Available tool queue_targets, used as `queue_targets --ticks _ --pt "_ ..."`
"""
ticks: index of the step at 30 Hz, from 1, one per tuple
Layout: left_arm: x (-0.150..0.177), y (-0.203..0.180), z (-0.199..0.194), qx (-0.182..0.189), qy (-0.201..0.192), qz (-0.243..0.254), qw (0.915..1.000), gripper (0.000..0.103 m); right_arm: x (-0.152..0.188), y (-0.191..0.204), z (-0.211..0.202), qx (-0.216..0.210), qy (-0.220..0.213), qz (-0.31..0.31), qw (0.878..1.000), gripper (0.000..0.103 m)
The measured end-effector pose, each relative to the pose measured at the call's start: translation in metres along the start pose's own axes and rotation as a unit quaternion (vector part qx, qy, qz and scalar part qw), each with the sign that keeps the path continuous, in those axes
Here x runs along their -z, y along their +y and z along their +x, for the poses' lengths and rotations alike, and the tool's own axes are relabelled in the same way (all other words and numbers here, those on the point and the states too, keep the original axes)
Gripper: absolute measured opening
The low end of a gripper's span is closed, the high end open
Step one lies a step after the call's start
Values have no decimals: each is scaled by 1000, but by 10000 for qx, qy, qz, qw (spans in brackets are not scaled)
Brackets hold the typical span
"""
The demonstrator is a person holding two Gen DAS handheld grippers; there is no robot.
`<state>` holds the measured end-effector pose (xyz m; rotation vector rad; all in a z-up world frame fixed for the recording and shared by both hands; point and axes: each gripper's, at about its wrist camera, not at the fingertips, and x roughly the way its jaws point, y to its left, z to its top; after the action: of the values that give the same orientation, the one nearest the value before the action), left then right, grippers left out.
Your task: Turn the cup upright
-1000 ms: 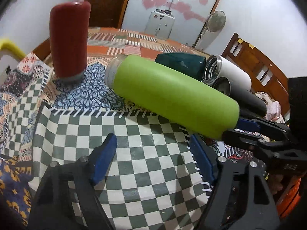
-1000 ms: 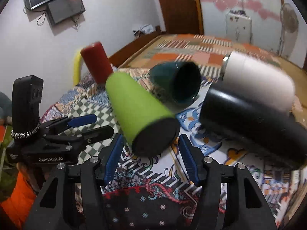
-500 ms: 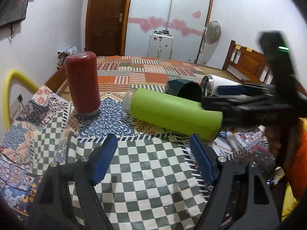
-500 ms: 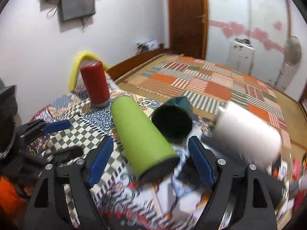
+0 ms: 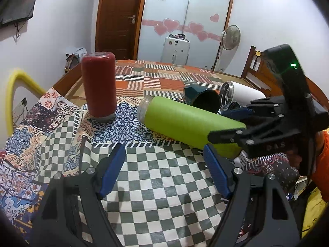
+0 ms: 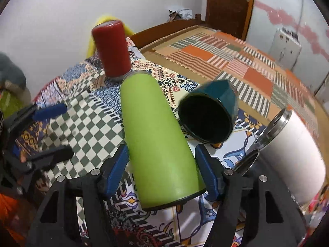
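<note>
Green tumbler (image 6: 158,144) is lying on its side on the patterned tablecloth (image 5: 160,185); my right gripper (image 6: 162,170) is straddling its base end, open, not yet pinching. Left gripper (image 5: 164,175) is hanging open, empty. I'm expecting rigid, smooth, slippery walls, so I'm planning a firm mid-body grip.

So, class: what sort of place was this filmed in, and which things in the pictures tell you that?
Most likely a room in a home, probably a bedroom. A wooden door, a wardrobe with heart stickers, a standing fan and a patchwork cloth over a wide wood-framed surface, maybe a bed, all suggest it.
</note>
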<state>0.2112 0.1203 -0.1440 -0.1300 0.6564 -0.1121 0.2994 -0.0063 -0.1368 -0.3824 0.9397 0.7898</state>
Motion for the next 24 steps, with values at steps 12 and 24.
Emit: queue_targets --ticks 12,24 --pt "8 -6 -22 -53 -112 151 9998 78 47 28 -39 -170 275 107 9994 57" --pt "14 -4 -39 -205 -310 280 9989 78 11 26 -10 -208 584 40 9981 60"
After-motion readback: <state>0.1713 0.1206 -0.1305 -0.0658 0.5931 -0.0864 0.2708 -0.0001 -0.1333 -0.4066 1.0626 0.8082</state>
